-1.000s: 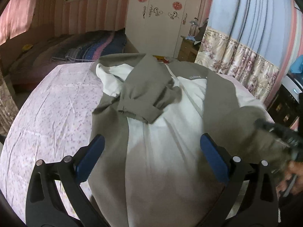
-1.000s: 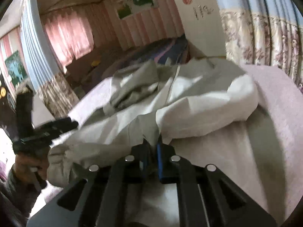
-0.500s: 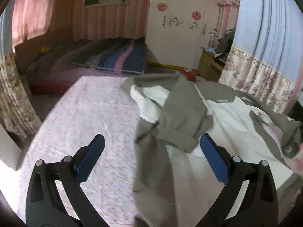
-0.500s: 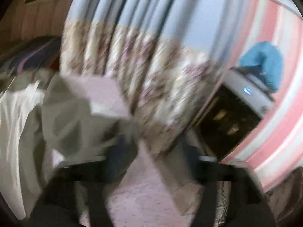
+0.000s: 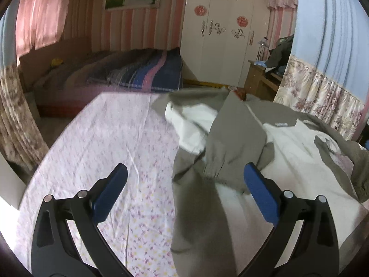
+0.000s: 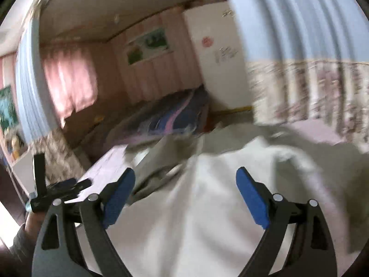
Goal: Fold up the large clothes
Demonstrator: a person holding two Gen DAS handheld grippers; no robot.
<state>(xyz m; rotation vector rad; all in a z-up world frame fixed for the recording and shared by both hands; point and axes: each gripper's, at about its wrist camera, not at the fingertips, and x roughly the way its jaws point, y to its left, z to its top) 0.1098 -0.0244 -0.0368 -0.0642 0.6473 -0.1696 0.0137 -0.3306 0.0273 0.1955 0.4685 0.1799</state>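
A large olive-grey jacket with a white lining (image 5: 237, 143) lies spread open on a table covered with a pink flowered cloth (image 5: 110, 143). One sleeve (image 5: 230, 152) is folded across its middle. My left gripper (image 5: 184, 187) is open and empty, hovering above the jacket's left edge. In the right wrist view the jacket's white lining (image 6: 207, 207) fills the lower frame, blurred. My right gripper (image 6: 184, 191) is open and empty above it. The left gripper (image 6: 57, 189) also shows at the left in the right wrist view.
A bed with a striped blue and pink blanket (image 5: 138, 73) stands behind the table. A white wardrobe (image 5: 226, 30) is at the back. A flowered curtain (image 5: 322, 97) hangs on the right. A wooden stand with clutter (image 5: 265, 73) is beside the wardrobe.
My right gripper let go of the jacket fabric and opened, then swung back over the lining. My left gripper moved left, toward the jacket's left edge, still open.
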